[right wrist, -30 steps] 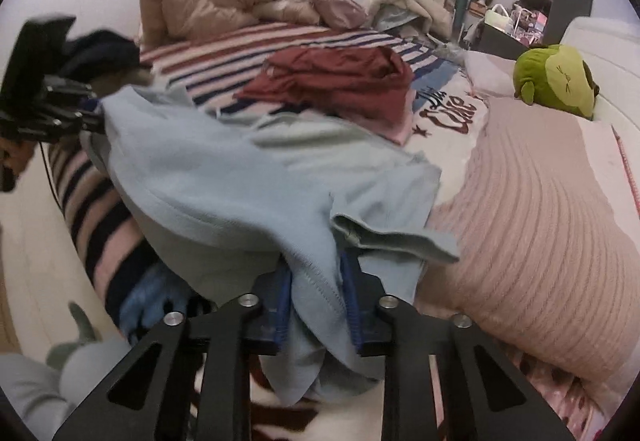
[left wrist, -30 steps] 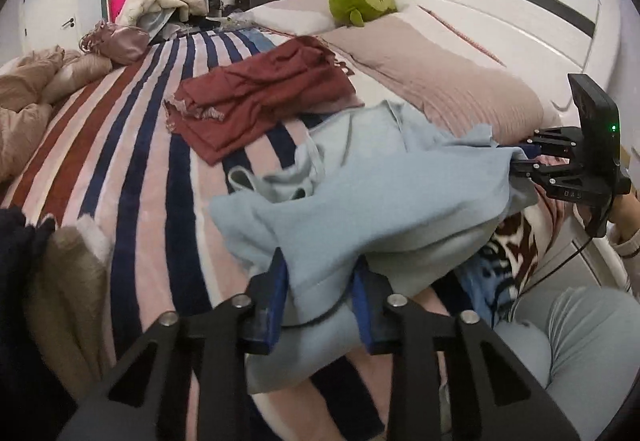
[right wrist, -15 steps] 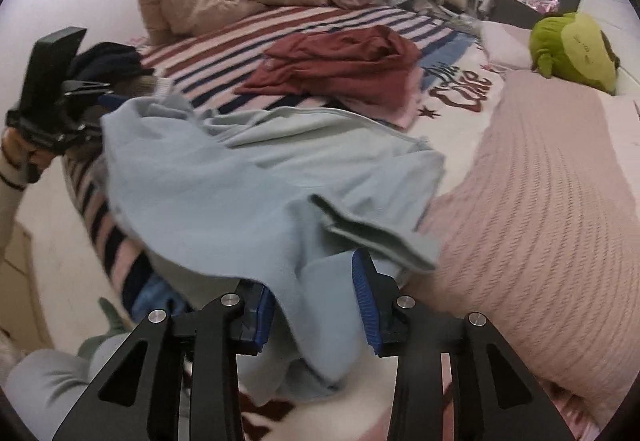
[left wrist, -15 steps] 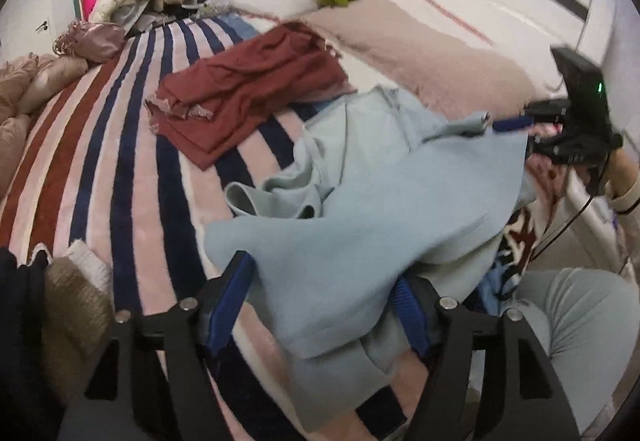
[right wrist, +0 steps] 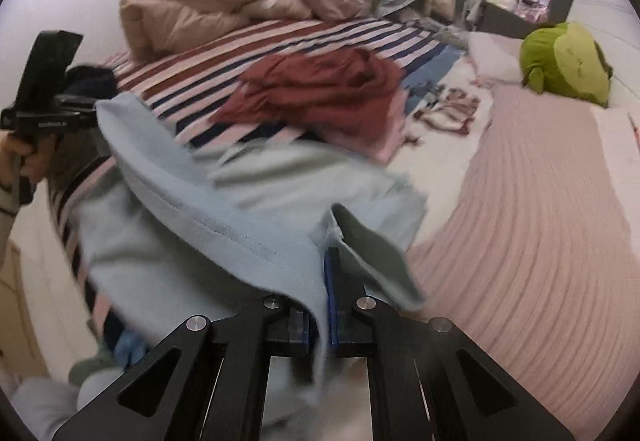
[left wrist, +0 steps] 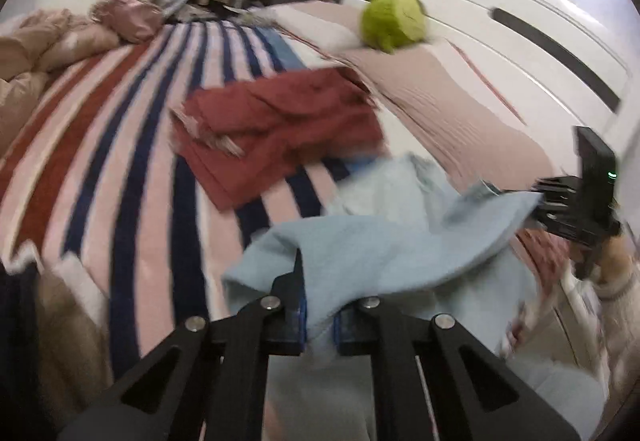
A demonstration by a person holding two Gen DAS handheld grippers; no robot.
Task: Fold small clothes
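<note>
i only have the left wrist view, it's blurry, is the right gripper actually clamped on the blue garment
Observer: Yes. In the right wrist view the right gripper is shut on an edge of the light blue garment, cloth pinched between its blue pads.
Operator: what's beyond it on that side
Observer: A pink ribbed blanket lies right of the garment, and near it a printed patch of the bedspread that your view doesn't show.
Operator: my left one looks shut too?
Observer: From the right wrist view the left gripper holds the garment's far corner, raised above the striped bedspread.
</note>
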